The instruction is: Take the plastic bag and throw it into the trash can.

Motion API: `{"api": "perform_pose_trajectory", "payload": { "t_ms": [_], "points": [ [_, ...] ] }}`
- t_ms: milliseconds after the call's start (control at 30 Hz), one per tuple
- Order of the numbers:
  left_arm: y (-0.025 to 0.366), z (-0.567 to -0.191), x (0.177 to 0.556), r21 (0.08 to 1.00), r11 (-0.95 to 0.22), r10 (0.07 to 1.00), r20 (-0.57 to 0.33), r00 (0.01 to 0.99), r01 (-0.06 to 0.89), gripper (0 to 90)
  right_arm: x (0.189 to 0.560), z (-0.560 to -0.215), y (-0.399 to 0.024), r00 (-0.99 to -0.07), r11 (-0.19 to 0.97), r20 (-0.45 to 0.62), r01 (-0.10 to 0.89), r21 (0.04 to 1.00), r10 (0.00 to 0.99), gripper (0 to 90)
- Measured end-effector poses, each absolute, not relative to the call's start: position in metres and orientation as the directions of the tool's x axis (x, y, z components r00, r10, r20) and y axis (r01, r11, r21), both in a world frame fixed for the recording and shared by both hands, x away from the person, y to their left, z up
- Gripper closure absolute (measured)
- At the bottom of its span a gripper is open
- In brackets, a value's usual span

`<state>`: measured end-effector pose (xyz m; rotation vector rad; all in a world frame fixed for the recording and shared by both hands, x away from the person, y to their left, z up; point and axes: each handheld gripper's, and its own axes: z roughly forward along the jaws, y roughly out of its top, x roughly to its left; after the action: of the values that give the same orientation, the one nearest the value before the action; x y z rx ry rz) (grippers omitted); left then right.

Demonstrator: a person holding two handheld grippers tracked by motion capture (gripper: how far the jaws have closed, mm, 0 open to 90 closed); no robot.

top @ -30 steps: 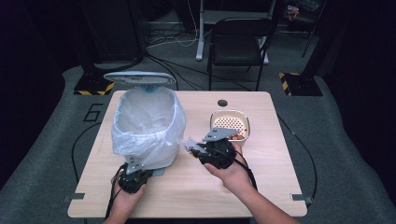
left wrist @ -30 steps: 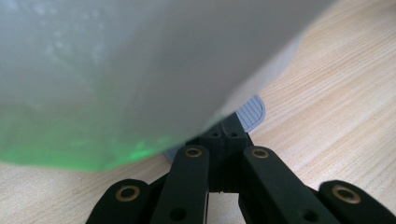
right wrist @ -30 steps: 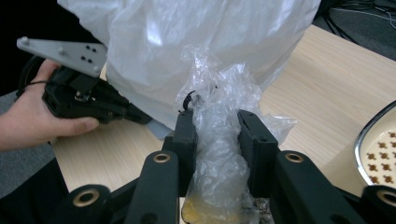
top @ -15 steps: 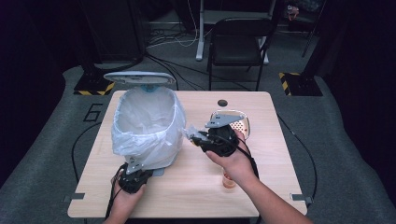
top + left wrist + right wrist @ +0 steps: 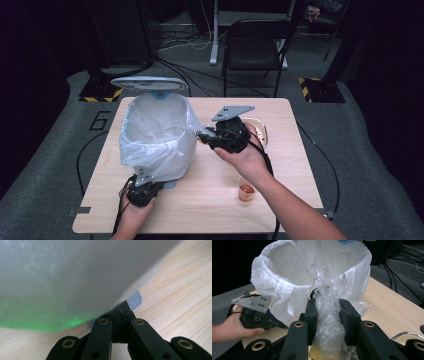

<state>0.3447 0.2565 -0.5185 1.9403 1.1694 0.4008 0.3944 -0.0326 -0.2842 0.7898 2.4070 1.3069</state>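
Observation:
A grey pedal bin (image 5: 159, 172) lined with a clear plastic bag (image 5: 155, 135) stands on the table's left, its lid (image 5: 149, 82) raised. My left gripper (image 5: 148, 181) is shut at the bin's foot. In the left gripper view its closed jaws (image 5: 122, 312) lie at the ribbed grey pedal (image 5: 135, 300). My right gripper (image 5: 202, 135) hangs in the air beside the bin's right rim, shut on a crumpled clear plastic wrapper (image 5: 328, 315). The bin's open mouth (image 5: 317, 262) lies just beyond the wrapper. The left gripper (image 5: 259, 315) also appears in the right gripper view.
A round metal-rimmed dish (image 5: 259, 131) sits behind my right hand. A small clear cup (image 5: 246, 191) with red contents stands near the front right of the wooden table (image 5: 210, 210). A black chair (image 5: 255, 45) and floor cables lie beyond the table.
My right gripper has risen with the wrapper and moved up toward the bin's rim, uncovering the small cup. The left gripper has stayed in place.

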Motion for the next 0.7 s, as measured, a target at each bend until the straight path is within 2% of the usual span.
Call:
{"api": "perform_pose_trajectory", "payload": {
  "t_ms": [167, 333, 400, 700],
  "points": [
    [0.256, -0.519, 0.345, 0.776, -0.235, 0.845, -0.134, 0.518, 0.585, 90.0, 0.399, -0.274, -0.028, -0.813, 0.431, 0.029, 0.338, 0.836, 0.582, 70.9],
    [0.257, -0.519, 0.345, 0.777, -0.238, 0.842, -0.133, 0.523, 0.582, 90.0, 0.405, -0.264, -0.021, -0.821, 0.455, 0.002, 0.319, 0.832, 0.571, 70.9],
    [0.259, -0.518, 0.346, 0.769, -0.274, 0.836, -0.107, 0.538, 0.578, 90.0, 0.405, -0.261, -0.018, -0.820, 0.459, 0.000, 0.321, 0.828, 0.572, 70.9],
    [0.257, -0.518, 0.345, 0.776, -0.244, 0.842, -0.128, 0.523, 0.581, 90.0, 0.410, -0.252, 0.004, -0.843, 0.464, -0.016, 0.279, 0.841, 0.537, 70.8]
  ]
}}
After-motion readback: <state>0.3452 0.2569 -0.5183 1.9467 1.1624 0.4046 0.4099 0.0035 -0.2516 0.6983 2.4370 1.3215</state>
